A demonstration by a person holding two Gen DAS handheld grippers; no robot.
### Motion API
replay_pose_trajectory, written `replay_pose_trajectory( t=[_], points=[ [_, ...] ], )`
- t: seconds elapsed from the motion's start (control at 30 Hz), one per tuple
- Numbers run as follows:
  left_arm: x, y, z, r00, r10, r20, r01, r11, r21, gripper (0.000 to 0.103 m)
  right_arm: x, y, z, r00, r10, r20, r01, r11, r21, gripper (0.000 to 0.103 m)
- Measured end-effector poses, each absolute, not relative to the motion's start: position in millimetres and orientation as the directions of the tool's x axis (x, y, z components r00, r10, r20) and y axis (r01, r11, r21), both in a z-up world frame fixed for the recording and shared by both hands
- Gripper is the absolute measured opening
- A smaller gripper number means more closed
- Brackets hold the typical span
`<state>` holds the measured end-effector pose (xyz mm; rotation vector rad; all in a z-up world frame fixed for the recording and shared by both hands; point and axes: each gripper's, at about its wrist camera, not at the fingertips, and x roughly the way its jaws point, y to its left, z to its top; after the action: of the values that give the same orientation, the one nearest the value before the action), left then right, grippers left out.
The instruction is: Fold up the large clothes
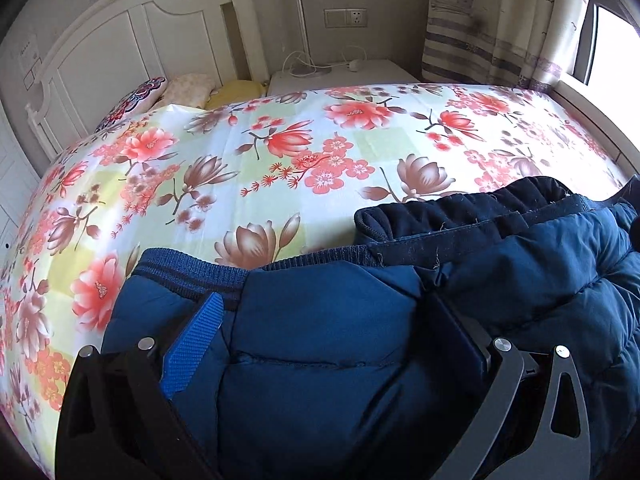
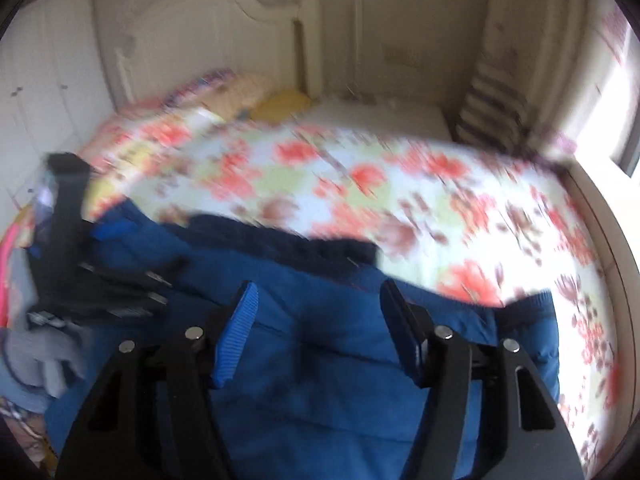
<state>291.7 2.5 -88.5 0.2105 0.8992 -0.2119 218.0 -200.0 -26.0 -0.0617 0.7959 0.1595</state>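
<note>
Two black two-finger grippers with blue ribbed pads work over a padded, quilted blue winter jacket (image 1: 340, 360) that lies on a bed covered by a sheet printed with red and brown flowers on white and pale green (image 1: 280, 152). Seen from the left wrist, the left gripper (image 1: 332, 320) has its fingers spread wide with a thick bulge of the jacket's quilted cloth filling the gap between them; the blue pad (image 1: 192, 344) of one finger presses against the cloth, while the other finger is mostly buried in it, so whether the cloth is actually pinched cannot be told. Along the jacket's far edge run a ribbed knit band (image 1: 192, 272) and a darker navy collar or lining (image 1: 460, 216). The right wrist view is blurred: the right gripper (image 2: 316, 312) stands wide apart just above the jacket (image 2: 320, 400), and contact cannot be judged. The left gripper (image 2: 120, 280) shows there at the jacket's left side. The jacket sits at the near edge of the bed, with the bare floral sheet (image 2: 400, 184) stretching beyond it toward a white carved wooden headboard (image 1: 120, 48) and small pillows (image 1: 192, 88) at the bed's far corner. A white bedside table (image 1: 344, 74) stands beside a patterned curtain (image 1: 500, 20).
</note>
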Motion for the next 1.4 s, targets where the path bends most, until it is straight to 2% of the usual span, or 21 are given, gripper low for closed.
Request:
replay_pose_trajectory(
  t=[0.07,0.13,0.23,0.33,0.47,0.53,0.57,0.63,0.77,0.87,0.93,1.07,1.13,1.2,1.23,1.33,1.4],
  points=[
    [291,3,-88,0.604,-0.1,-0.791,0.268,0.96,0.084,0.099,236,-181,-47,0.639,0.086,-0.765,-0.185,0.982,-0.045,0.05],
    [291,7,-87,0.607,-0.111,-0.787,0.26,0.963,0.065,0.099,252,-174,-82,0.574,0.04,-0.818,-0.181,0.98,-0.078,0.049],
    [294,16,-87,0.593,-0.144,-0.792,0.246,0.969,0.008,0.099,250,-174,-81,0.584,0.054,-0.81,-0.189,0.979,-0.071,0.049],
    [295,16,-87,0.591,-0.144,-0.793,0.247,0.969,0.008,0.099,238,-191,-61,0.602,0.087,-0.794,-0.183,0.983,-0.031,0.049],
    [295,17,-88,0.589,-0.151,-0.794,0.246,0.969,-0.002,0.099,213,-251,-35,0.678,-0.061,-0.733,-0.022,0.994,-0.103,0.064],
    [295,17,-88,0.588,-0.152,-0.795,0.246,0.969,-0.003,0.099,212,-300,-51,0.632,-0.111,-0.767,0.079,0.994,-0.079,0.066],
    [295,18,-88,0.588,-0.154,-0.794,0.247,0.969,-0.005,0.099,214,-321,-68,0.603,-0.044,-0.797,0.087,0.996,0.011,0.066],
    [294,18,-88,0.589,-0.159,-0.792,0.248,0.969,-0.01,0.099,211,-350,-83,0.612,0.115,-0.782,0.104,0.969,0.223,0.066],
    [296,17,-88,0.584,-0.155,-0.797,0.247,0.969,-0.008,0.099,214,-327,-82,0.608,-0.009,-0.794,0.092,0.994,0.059,0.067],
    [295,16,-81,0.58,-0.119,-0.806,0.224,0.974,0.018,0.099,215,-330,-84,0.612,0.012,-0.791,0.093,0.992,0.087,0.067],
    [286,7,-65,0.62,-0.075,-0.781,0.202,0.977,0.068,0.099,215,-331,-85,0.617,0.026,-0.786,0.093,0.99,0.106,0.067],
    [260,-45,-29,0.684,-0.146,-0.714,0.306,0.947,0.099,0.099,212,-328,-83,0.616,0.006,-0.788,0.094,0.992,0.08,0.067],
    [253,-73,-28,0.699,-0.162,-0.696,0.353,0.925,0.139,0.099,211,-328,-83,0.618,0.002,-0.786,0.095,0.992,0.077,0.067],
    [259,-98,-55,0.662,-0.106,-0.742,0.378,0.902,0.208,0.099,210,-328,-82,0.623,0.005,-0.782,0.095,0.992,0.082,0.067],
    [268,-109,-82,0.593,-0.066,-0.803,0.409,0.883,0.229,0.099,209,-329,-81,0.633,0.018,-0.774,0.092,0.991,0.098,0.068],
    [276,-92,-86,0.559,-0.145,-0.816,0.399,0.91,0.112,0.099,208,-328,-81,0.634,0.012,-0.773,0.094,0.991,0.093,0.068],
    [272,-86,-84,0.57,-0.149,-0.808,0.412,0.903,0.124,0.099,208,-327,-81,0.633,0.008,-0.774,0.093,0.992,0.086,0.068]
  ],
)
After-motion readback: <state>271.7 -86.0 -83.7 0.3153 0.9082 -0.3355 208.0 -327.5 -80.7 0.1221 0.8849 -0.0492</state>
